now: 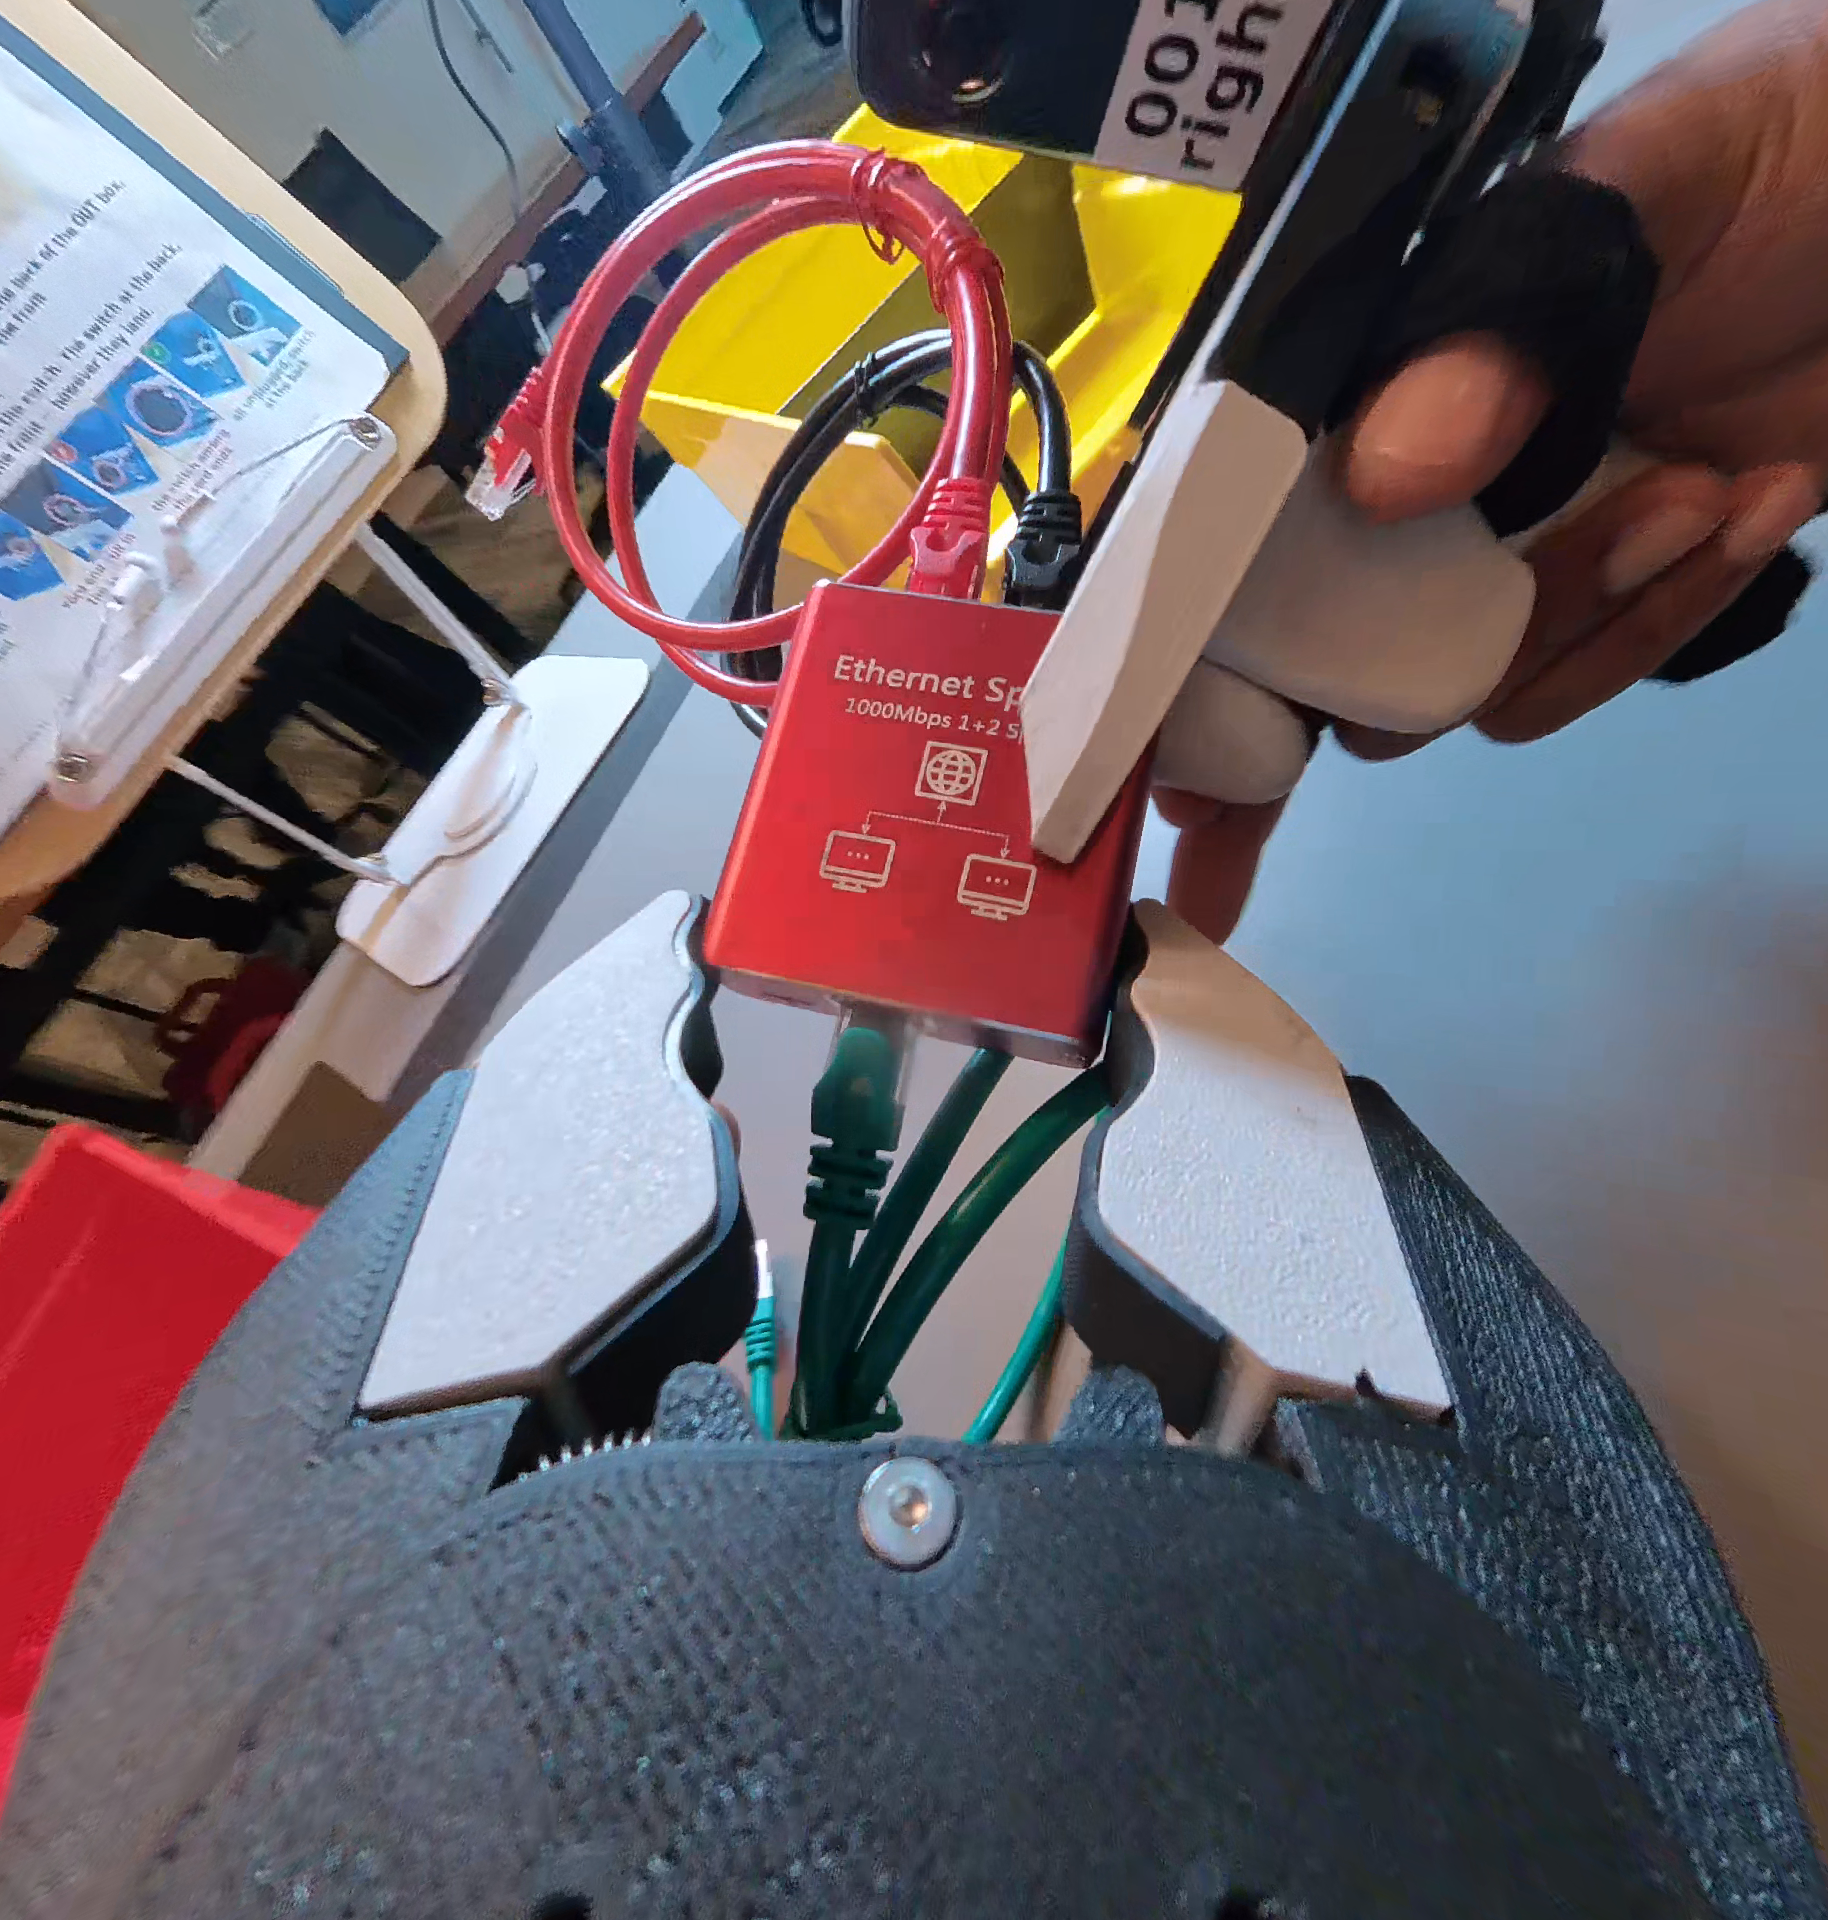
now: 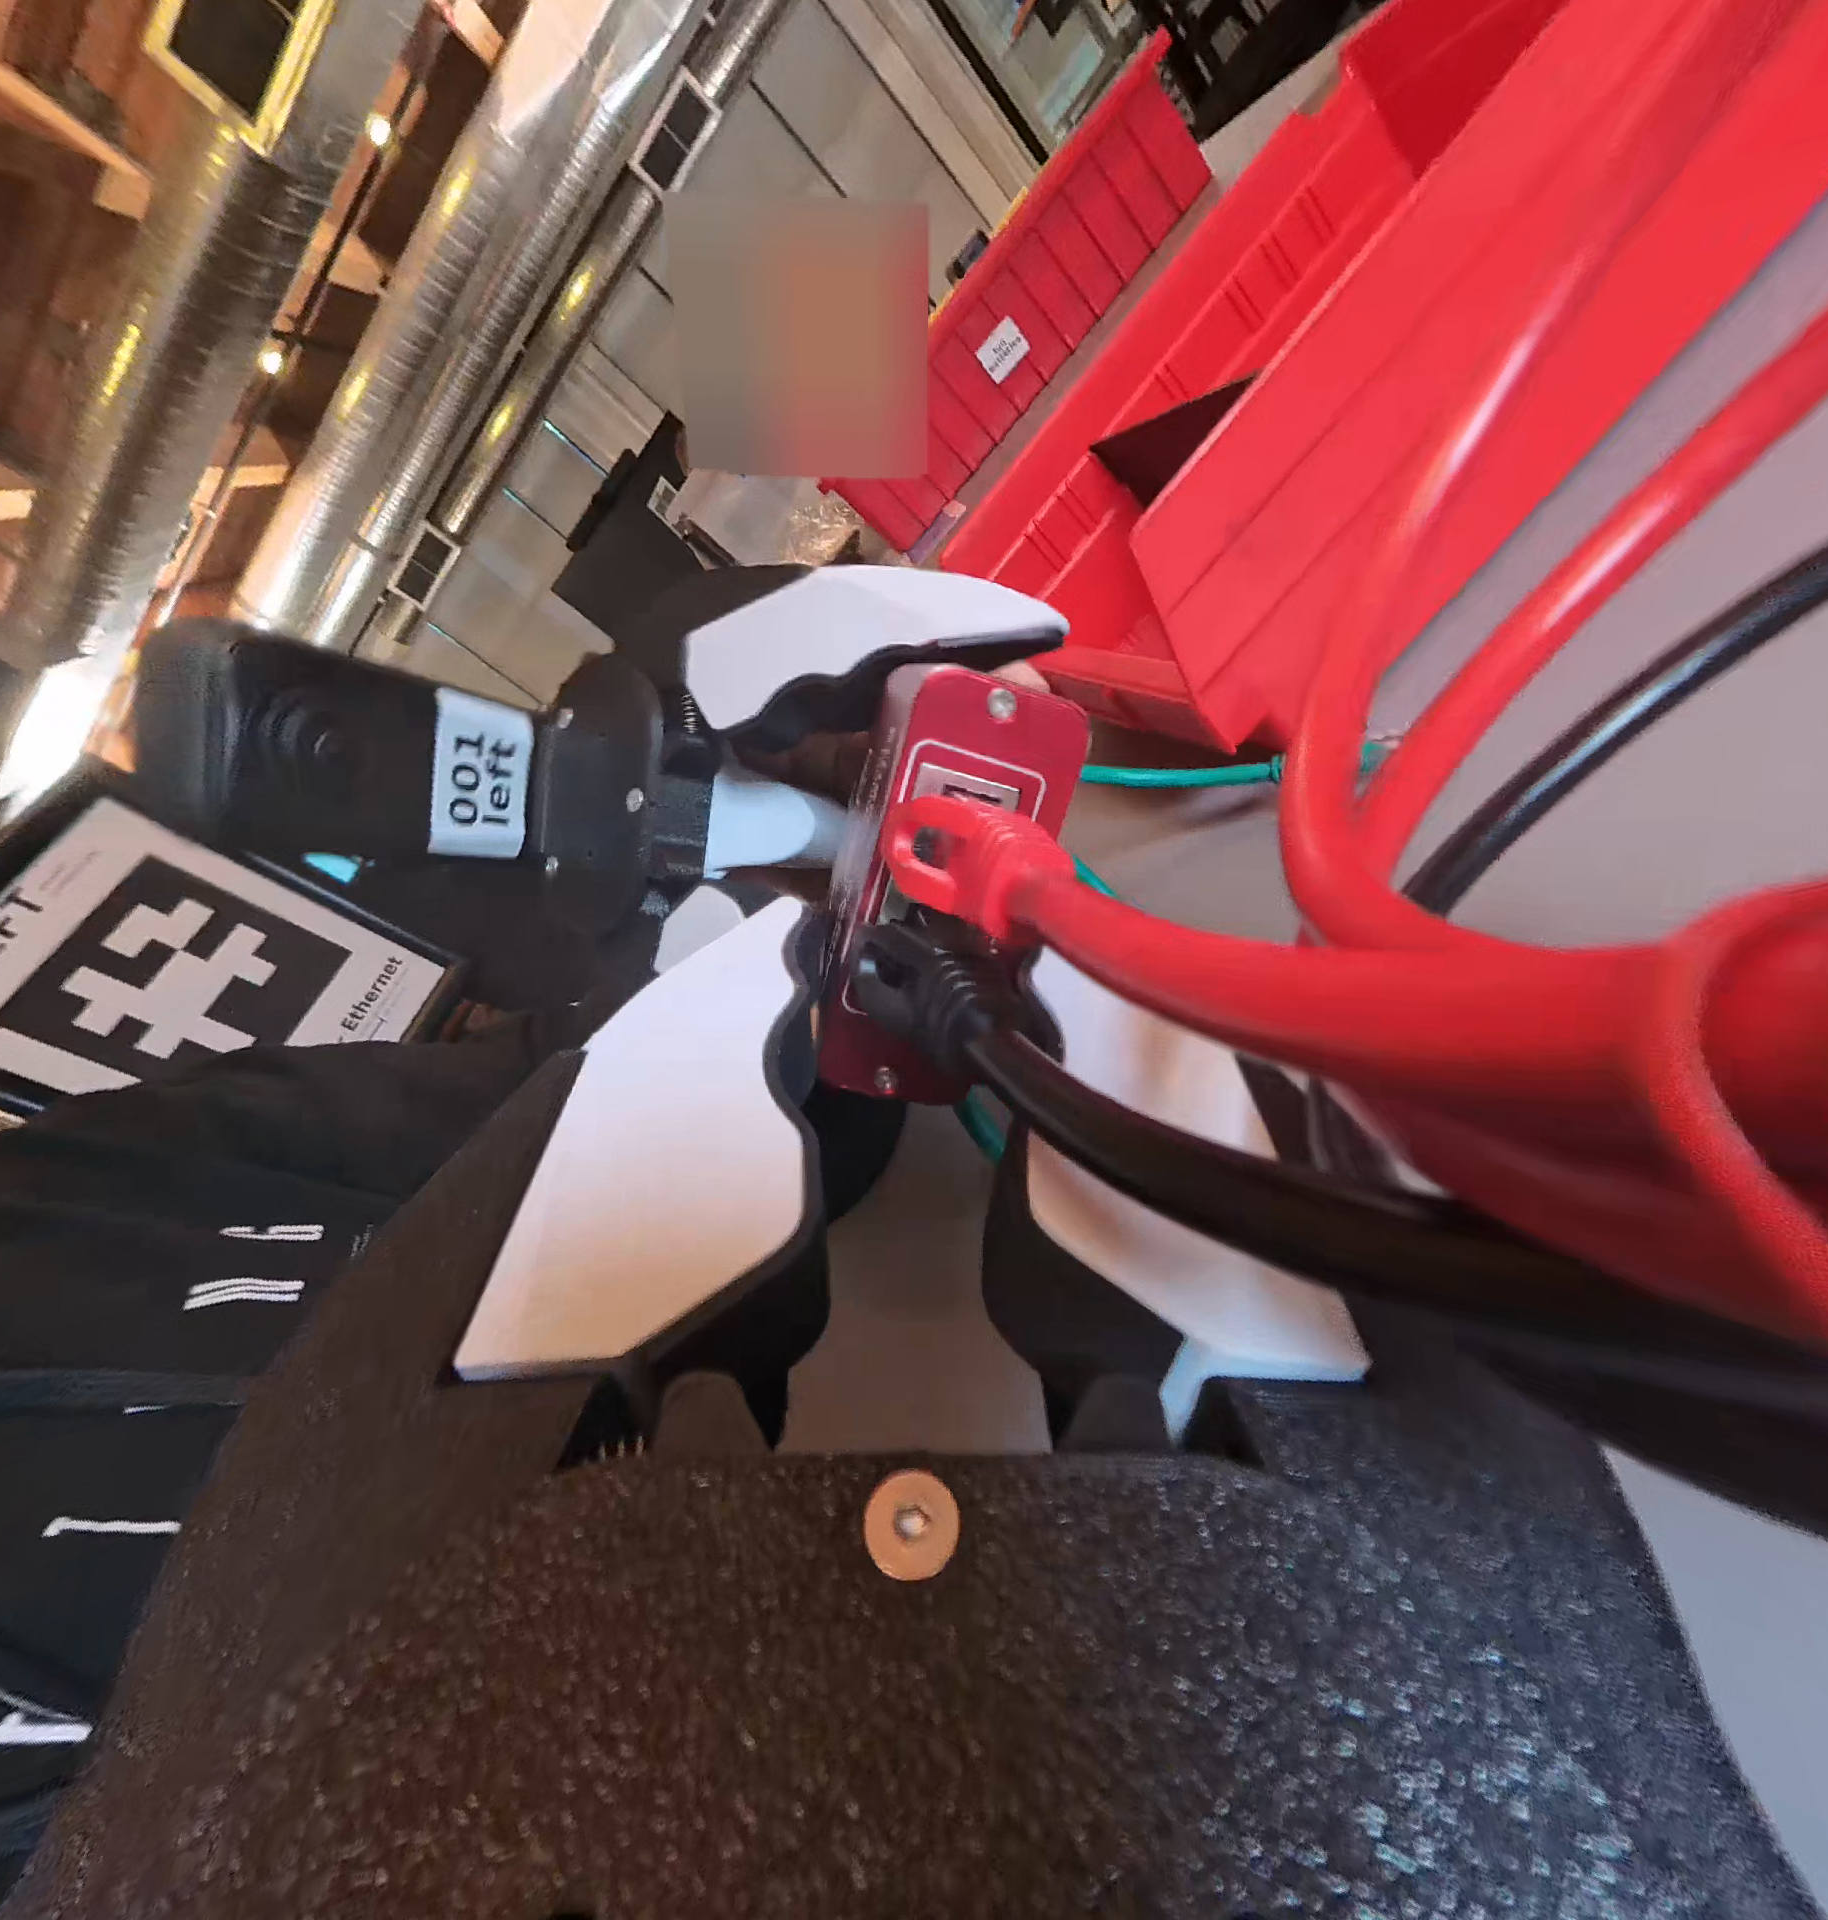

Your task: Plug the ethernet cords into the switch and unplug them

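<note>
The switch (image 1: 915,821) is held off the table, clamped at its sides in the left gripper (image 1: 915,997). The red cord (image 1: 946,540), black cord (image 1: 1040,540) and green cord (image 1: 853,1122) are seated; unplugging remains. The right gripper (image 2: 915,1049) straddles the switch end, its grip cannot be told

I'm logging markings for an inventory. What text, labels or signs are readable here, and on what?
I won't quote writing; these bear it:
Switch: pale print and diagram on its red top, legible.
Right gripper: white label by its camera, legible.
Left gripper: white label by its camera, legible.
Sheet on a stand: small print, mostly blurred.
Marker board: large print legible, small blurred.
Bin sticker: too small.
</note>
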### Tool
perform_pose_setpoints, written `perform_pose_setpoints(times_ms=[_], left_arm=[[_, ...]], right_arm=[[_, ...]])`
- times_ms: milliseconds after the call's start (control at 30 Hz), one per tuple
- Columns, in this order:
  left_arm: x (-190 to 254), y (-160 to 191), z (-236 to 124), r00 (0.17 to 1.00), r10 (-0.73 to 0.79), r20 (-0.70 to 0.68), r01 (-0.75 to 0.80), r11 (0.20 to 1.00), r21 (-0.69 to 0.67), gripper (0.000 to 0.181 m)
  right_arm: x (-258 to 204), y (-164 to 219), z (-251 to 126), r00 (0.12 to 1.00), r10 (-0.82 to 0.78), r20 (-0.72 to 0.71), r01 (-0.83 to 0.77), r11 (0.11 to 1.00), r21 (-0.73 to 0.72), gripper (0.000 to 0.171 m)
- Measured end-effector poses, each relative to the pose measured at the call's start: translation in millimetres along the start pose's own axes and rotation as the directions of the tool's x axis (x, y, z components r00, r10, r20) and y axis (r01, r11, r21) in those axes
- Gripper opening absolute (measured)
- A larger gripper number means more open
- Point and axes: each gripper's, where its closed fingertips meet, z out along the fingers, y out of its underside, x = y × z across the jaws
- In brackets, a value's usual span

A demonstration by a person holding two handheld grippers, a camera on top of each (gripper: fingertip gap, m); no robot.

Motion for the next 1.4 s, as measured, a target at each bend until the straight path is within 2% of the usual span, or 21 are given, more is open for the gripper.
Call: perform_pose_setpoints(times_ms=[33, 200, 267, 333, 400, 467, 500, 567, 633, 700, 800, 867, 967, 1067, 1167, 1400], left_arm=[[1, -1, -1, 0.999, -0.044, -0.03, 0.044, 0.999, 0.014, 0.073], [-15, 3, -8, 0.95, -0.288, -0.121, 0.298, 0.952, 0.075, 0.073], [-24, 4, -12, 0.885, -0.424, -0.194, 0.449, 0.887, 0.109, 0.073], [-30, 4, -14, 0.788, -0.541, -0.294, 0.592, 0.796, 0.124, 0.073], [-30, 2, -16, 0.695, -0.602, -0.393, 0.687, 0.718, 0.114, 0.073], [-29, 1, -16, 0.631, -0.638, -0.442, 0.74, 0.665, 0.096, 0.073], [-29, 2, -15, 0.635, -0.638, -0.435, 0.736, 0.67, 0.092, 0.073], [-27, 5, -12, 0.71, -0.598, -0.372, 0.67, 0.737, 0.094, 0.073], [-24, 6, -9, 0.795, -0.535, -0.286, 0.579, 0.81, 0.096, 0.073], [-20, 5, -7, 0.849, -0.477, -0.229, 0.506, 0.858, 0.09, 0.073], [-19, 4, -6, 0.877, -0.442, -0.188, 0.464, 0.881, 0.089, 0.073], [-19, 7, -6, 0.889, -0.42, -0.183, 0.439, 0.895, 0.081, 0.073], [-18, 8, -5, 0.898, -0.404, -0.176, 0.422, 0.903, 0.081, 0.073], [-15, 8, -5, 0.913, -0.369, -0.174, 0.386, 0.919, 0.077, 0.073], [-13, 9, -5, 0.92, -0.352, -0.169, 0.367, 0.927, 0.069, 0.073], [-10, 8, -6, 0.915, -0.349, -0.204, 0.369, 0.927, 0.07, 0.073]], right_arm=[[-1, -2, -1, 1.0, -0.022, 0.006, 0.022, 1.0, 0.006, 0.034], [5, -11, -14, 0.971, -0.224, -0.082, 0.223, 0.975, -0.022, 0.039], [12, -12, -24, 0.931, -0.339, -0.138, 0.331, 0.94, -0.079, 0.039], [13, -20, -35, 0.849, -0.488, -0.204, 0.47, 0.873, -0.132, 0.038], [4, -34, -44, 0.706, -0.654, -0.27, 0.629, 0.755, -0.185, 0.038], [-7, -49, -50, 0.493, -0.812, -0.313, 0.772, 0.574, -0.272, 0.036], [-12, -54, -51, 0.371, -0.872, -0.319, 0.819, 0.469, -0.33, 0.036], [-14, -62, -51, 0.124, -0.949, -0.29, 0.846, 0.253, -0.469, 0.036], [-9, -66, -47, -0.097, -0.972, -0.212, 0.802, 0.05, -0.595, 0.036], [1, -65, -40, -0.235, -0.963, -0.133, 0.742, -0.09, -0.664, 0.036], [21, -54, -32, -0.306, -0.95, -0.066, 0.692, -0.174, -0.7, 0.034], [20, -55, -29, -0.396, -0.914, -0.091, 0.7, -0.236, -0.674, 0.025], [21, -52, -27, -0.45, -0.887, -0.101, 0.698, -0.279, -0.659, 0.023], [23, -50, -24, -0.471, -0.877, -0.099, 0.696, -0.3, -0.652, 0.023], [22, -51, -24, -0.514, -0.851, -0.106, 0.682, -0.331, -0.652, 0.014], [19, -47, -24, -0.536, -0.836, -0.121, 0.682, -0.344, -0.645, 0.013]])
